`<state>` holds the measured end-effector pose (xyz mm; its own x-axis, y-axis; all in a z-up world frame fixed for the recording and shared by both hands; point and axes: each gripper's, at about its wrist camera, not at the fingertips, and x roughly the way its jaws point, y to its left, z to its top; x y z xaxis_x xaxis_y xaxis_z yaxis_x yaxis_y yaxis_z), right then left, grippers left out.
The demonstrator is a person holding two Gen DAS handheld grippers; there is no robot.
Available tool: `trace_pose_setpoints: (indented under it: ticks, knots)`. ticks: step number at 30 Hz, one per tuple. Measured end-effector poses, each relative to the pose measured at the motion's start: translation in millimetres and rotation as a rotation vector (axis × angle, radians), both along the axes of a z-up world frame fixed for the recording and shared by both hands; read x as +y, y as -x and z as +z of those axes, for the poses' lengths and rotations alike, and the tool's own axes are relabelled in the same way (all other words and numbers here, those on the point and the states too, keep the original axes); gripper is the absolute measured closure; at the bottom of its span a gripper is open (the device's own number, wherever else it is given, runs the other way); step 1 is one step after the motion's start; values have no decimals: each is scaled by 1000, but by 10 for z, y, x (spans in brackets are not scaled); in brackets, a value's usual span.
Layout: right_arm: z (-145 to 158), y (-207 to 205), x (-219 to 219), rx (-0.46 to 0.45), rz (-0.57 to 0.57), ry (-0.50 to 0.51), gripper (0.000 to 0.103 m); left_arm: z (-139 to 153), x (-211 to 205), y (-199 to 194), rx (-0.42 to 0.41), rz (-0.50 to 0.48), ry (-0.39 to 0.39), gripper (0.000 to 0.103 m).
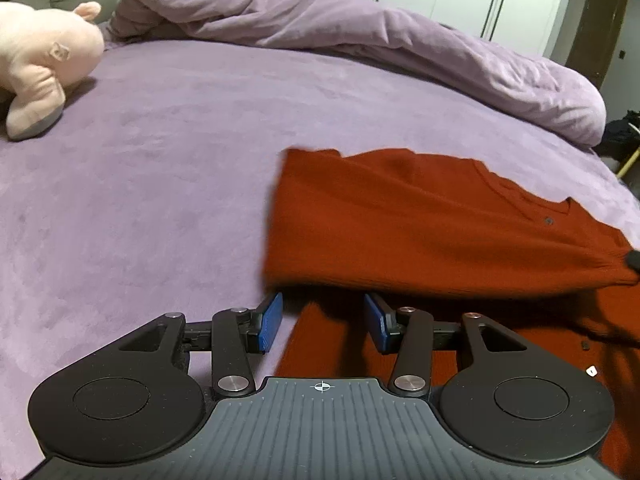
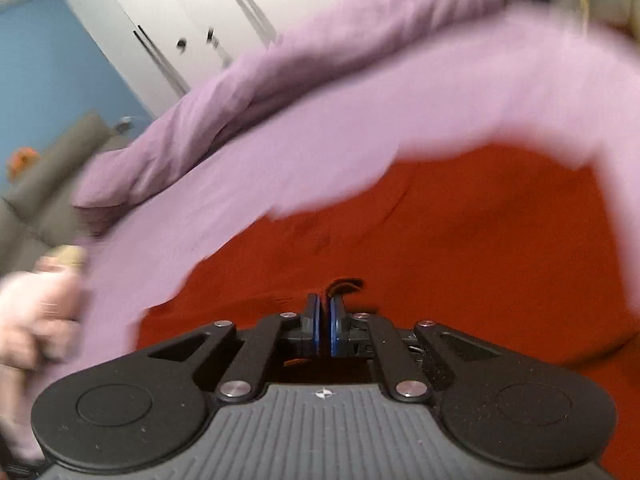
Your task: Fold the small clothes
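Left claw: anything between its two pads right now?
Left wrist view: the left claw is open, with only the red shirt's lower layer and bare purple sheet between the pads; nothing gripped.

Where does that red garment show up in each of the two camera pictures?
Left wrist view: the red garment fills the right half, a flap lifted above the open left hand-held gripper.
Right wrist view: it spreads across the centre and right, with the right hand-held gripper shut on its edge.
Shared landmark: the rumpled purple duvet beyond it on the bed.
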<state>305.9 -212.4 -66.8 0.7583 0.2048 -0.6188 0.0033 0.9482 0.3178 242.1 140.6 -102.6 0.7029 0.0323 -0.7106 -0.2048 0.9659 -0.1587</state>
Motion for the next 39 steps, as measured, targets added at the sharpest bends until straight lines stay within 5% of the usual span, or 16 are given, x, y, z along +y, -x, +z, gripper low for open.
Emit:
trace_pose_setpoints:
  ticks: [3,13,17,22,25,30,35,39]
  knots:
    - [-35,4,-172,3,-49,156,99,-25,-59,-39,12,-16,-14,53]
    - [-277,-55,-398,69,-61,98,99,-36,-106,-83,21,-26,-27,53]
    - [-198,-72,-300,29,-56,230,99,-34,-75,-106,23,-16,-42,53]
    - [-231,-205,-314,30,-184,427,99,-45,-63,-109,25,-15,-37,53]
    - [-274,-213,-437,82,-225,339,98,-32,-88,-86,27,-26,-44,53]
    - [-254,93,-707,83,-263,51,80,89,-101,-7,-16,-39,-52,53]
    - [-448,240,-867,132,-239,-232,77,177,-203,-72,-33,-63,-35,53]
    - [-534,145,-910,121,-268,-276,77,197,-350,-144,-30,-100,-28,53]
